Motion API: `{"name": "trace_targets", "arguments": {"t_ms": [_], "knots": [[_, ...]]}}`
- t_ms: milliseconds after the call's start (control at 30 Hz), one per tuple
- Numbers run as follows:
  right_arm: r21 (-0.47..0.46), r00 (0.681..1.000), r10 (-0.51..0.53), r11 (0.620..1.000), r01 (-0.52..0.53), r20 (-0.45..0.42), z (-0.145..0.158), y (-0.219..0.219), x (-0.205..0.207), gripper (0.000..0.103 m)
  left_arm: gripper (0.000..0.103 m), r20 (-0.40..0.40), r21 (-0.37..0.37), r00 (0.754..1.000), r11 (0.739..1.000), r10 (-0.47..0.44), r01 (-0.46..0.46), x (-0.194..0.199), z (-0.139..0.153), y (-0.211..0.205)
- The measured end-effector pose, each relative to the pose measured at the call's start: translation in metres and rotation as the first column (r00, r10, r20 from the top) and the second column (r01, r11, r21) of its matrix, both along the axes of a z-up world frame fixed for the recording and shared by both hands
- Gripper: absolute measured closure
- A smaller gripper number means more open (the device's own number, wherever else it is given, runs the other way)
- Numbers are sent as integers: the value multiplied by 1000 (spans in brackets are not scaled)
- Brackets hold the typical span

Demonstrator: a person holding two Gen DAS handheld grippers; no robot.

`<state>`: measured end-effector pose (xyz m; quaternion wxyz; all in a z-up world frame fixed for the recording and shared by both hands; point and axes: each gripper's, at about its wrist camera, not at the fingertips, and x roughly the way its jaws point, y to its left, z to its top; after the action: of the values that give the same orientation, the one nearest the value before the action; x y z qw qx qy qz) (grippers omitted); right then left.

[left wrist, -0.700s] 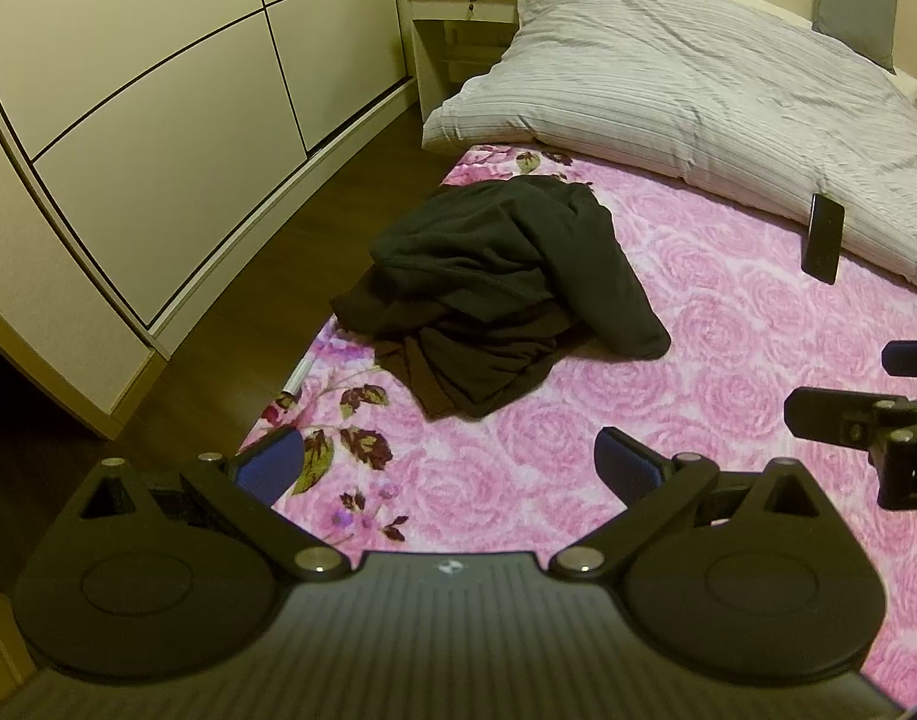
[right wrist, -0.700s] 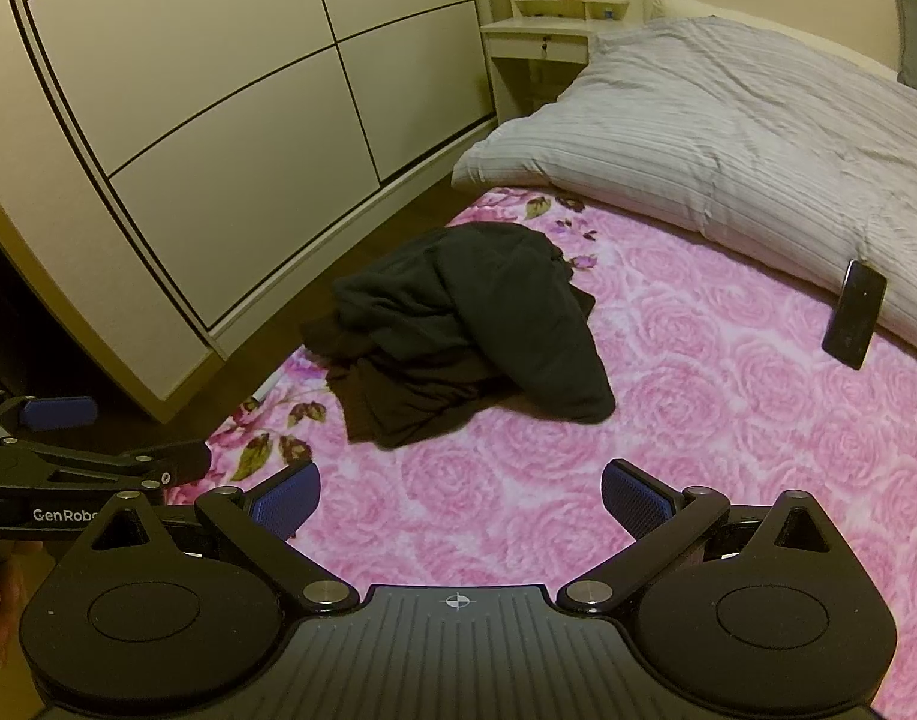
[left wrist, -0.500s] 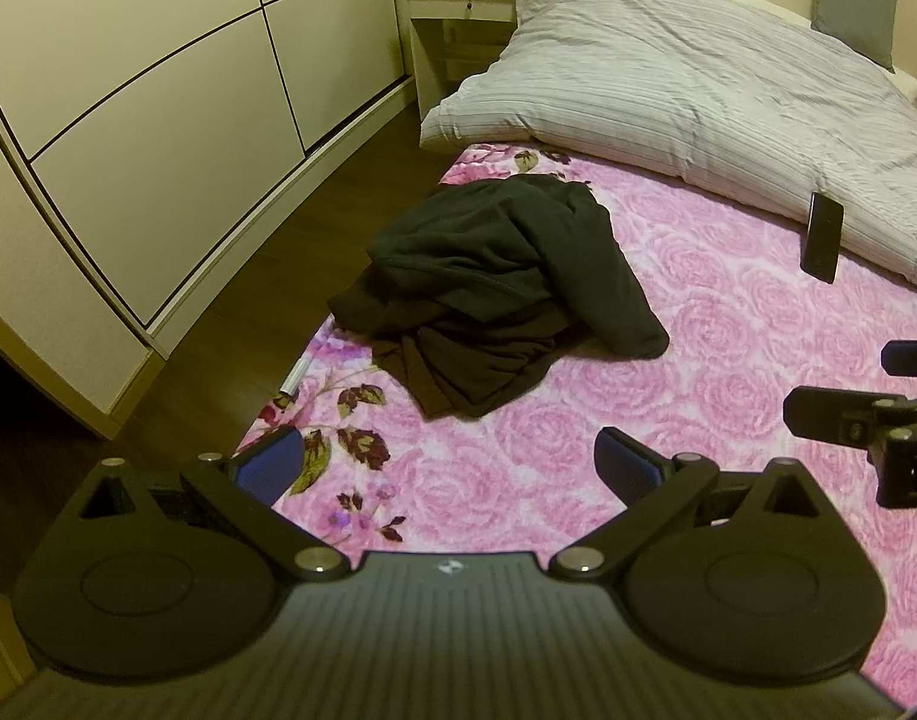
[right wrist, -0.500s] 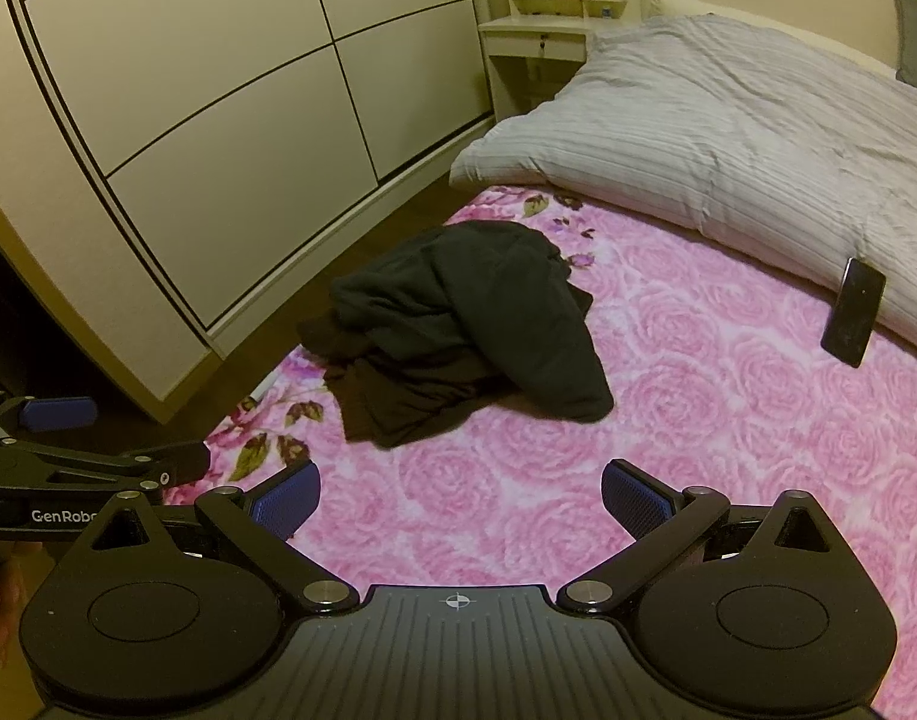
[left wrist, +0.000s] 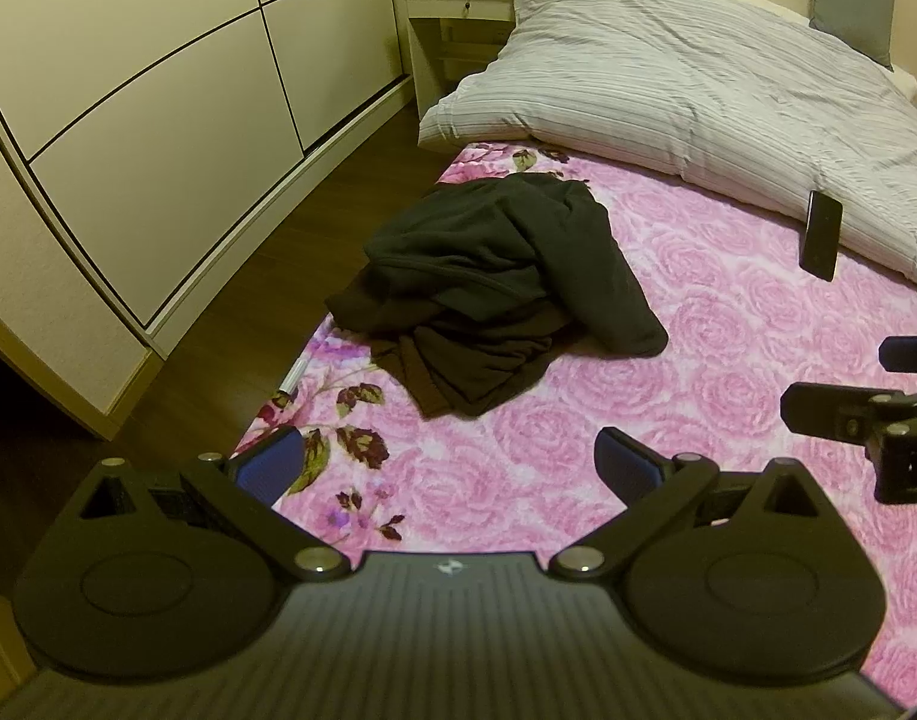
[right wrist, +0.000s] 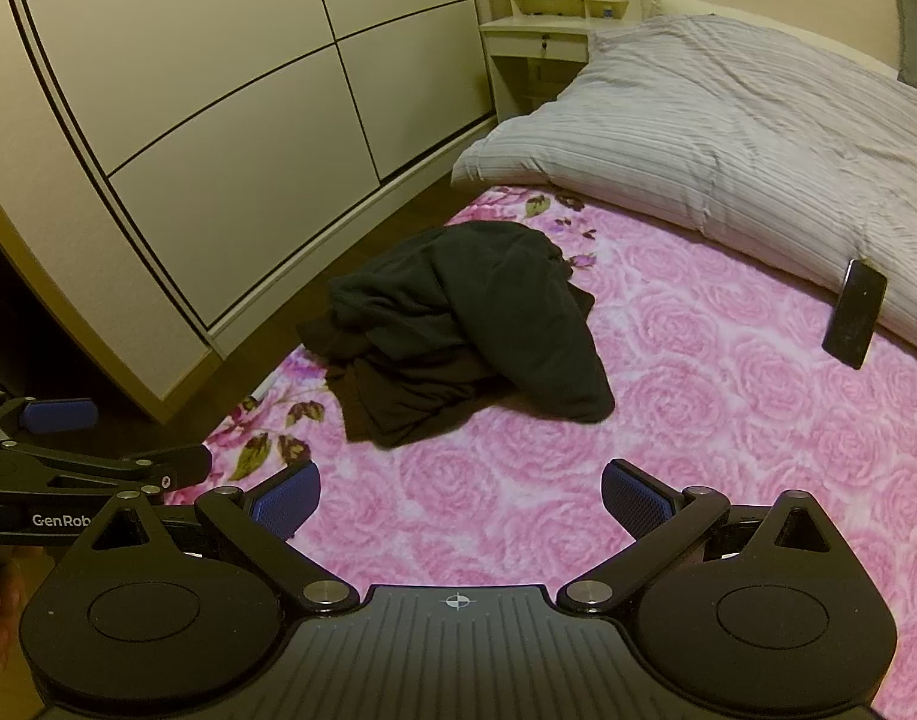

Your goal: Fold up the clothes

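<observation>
So the dark clothes (left wrist: 494, 294) are lying in a crumpled heap near the left edge of the bed (left wrist: 728, 372), on the pink rose-print cover, just short of the striped duvet (left wrist: 686, 90) bunched up at the far end. Both grippers are hovering above the near end of the bed, angled down at it. The left gripper (left wrist: 449, 462) is sitting with its jaws spread wide, nothing between them, and the right gripper (right wrist: 461, 495) is doing the same. A black phone (right wrist: 855, 321) is leaning against the duvet's edge toward the right side.
</observation>
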<state>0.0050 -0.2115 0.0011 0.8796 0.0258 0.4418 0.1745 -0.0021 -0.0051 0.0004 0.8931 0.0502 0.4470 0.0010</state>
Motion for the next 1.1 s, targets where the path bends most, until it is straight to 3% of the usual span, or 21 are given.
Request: {"name": "trace_targets", "arguments": {"t_ms": [700, 1100], "knots": [[-13, 1000, 6, 1000, -6, -3, -2, 8, 2, 1, 1, -18, -14, 1000, 1000, -11, 11, 0, 0, 0], [-37, 1000, 24, 999, -24, 3, -5, 10, 9, 1, 1, -4, 17, 1000, 1000, -23, 24, 8, -4, 5]]}}
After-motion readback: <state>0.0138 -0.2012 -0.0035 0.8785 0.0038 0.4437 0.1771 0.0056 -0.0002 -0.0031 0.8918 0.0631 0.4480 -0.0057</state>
